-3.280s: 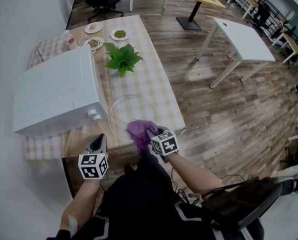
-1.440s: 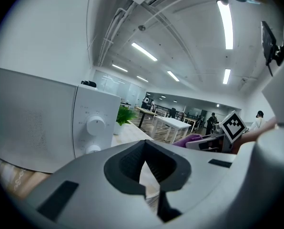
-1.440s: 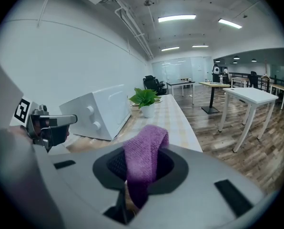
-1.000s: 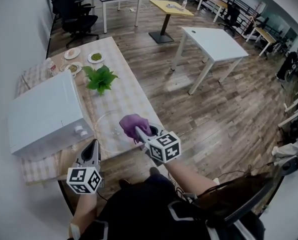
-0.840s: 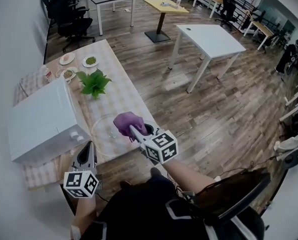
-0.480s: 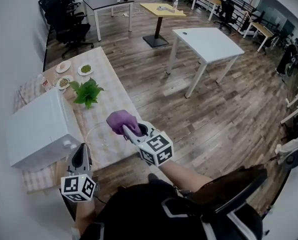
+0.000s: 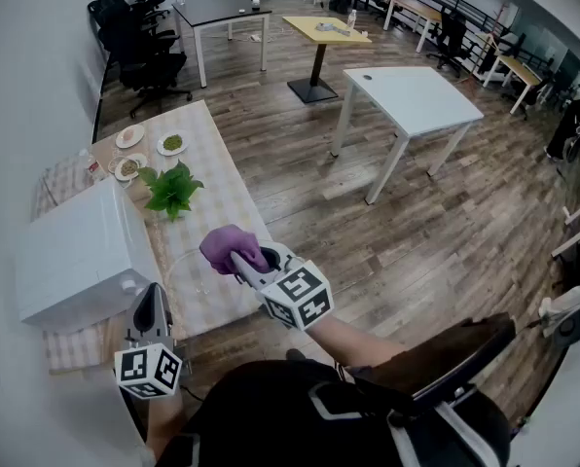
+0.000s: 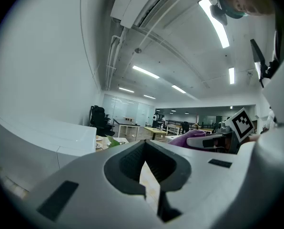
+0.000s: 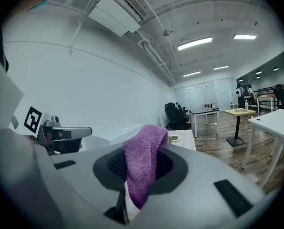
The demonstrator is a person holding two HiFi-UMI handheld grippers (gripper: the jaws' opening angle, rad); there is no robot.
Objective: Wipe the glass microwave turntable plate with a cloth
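Note:
The round glass turntable plate [image 7: 187,278] lies on the checked tablecloth near the table's front end. My right gripper [image 7: 237,260] hangs raised over the plate's right side, shut on a bunched purple cloth [image 7: 228,245]. In the right gripper view the cloth [image 9: 143,162] is folded between the jaws and droops over them. My left gripper [image 7: 152,303] hovers at the plate's front left, pointing at the table, jaws closed with nothing in them. Its own view shows the closed jaws [image 8: 149,185] and the cloth [image 8: 188,138] off to the right.
A white microwave [image 7: 68,253] stands on the table [image 7: 234,195] left of the plate. Behind the plate is a green potted plant [image 7: 171,190], and small dishes of food [image 7: 172,144] lie at the far end. Other tables and office chairs stand on the wooden floor.
The cloth rested on the plate's near edge earlier. My right gripper has since lifted it off the glass and carried it up and left. The left gripper stayed low by the table's front.

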